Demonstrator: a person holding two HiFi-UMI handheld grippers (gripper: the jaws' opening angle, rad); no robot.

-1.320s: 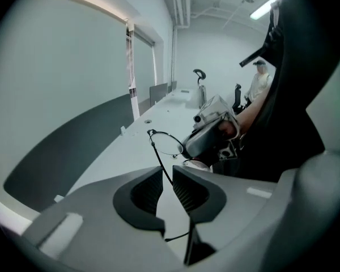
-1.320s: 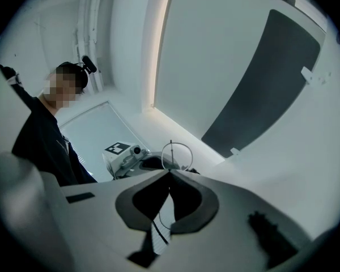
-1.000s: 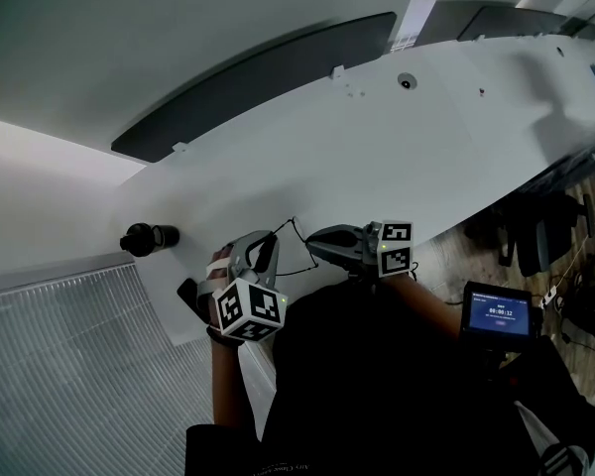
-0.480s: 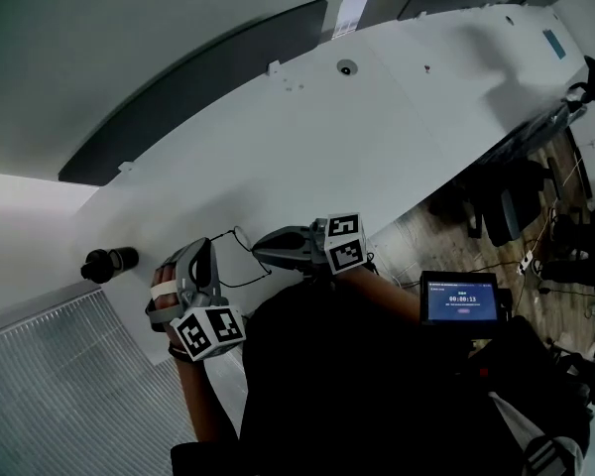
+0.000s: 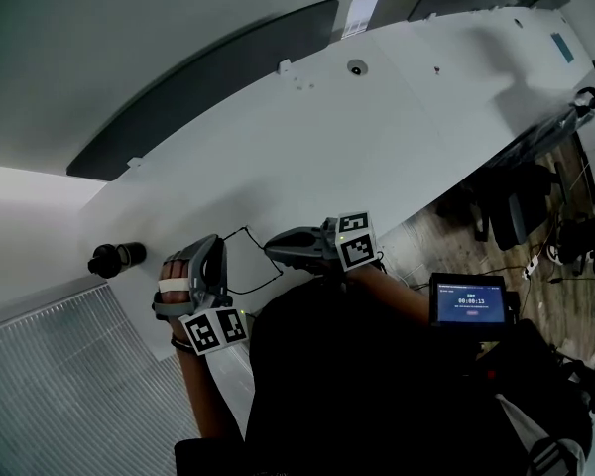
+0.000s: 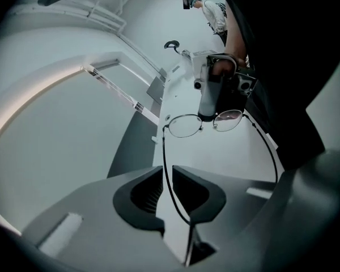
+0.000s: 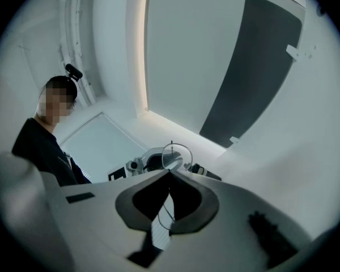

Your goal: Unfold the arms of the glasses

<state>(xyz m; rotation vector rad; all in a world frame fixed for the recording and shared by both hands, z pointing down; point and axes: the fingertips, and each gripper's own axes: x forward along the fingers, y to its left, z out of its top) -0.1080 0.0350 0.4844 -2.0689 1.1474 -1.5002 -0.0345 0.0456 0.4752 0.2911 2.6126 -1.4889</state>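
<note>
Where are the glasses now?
Head view, lower centre, by the table edge: right gripper holds the glasses by the bridge, one temple between the left gripper jaws, which have just been opening.

You have a white table [image 5: 377, 137] before you, a dark cylinder [image 5: 116, 258] at its left end, a lit screen [image 5: 471, 300] near right.

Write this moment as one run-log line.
right gripper: shut on glasses bridge | left gripper: jaws just opened, temple arm between | glasses: both sides unfolded

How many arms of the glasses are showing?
2. One arm runs between the fingers of the left gripper, which have just been opening; the other curves outside them, at right.
</note>
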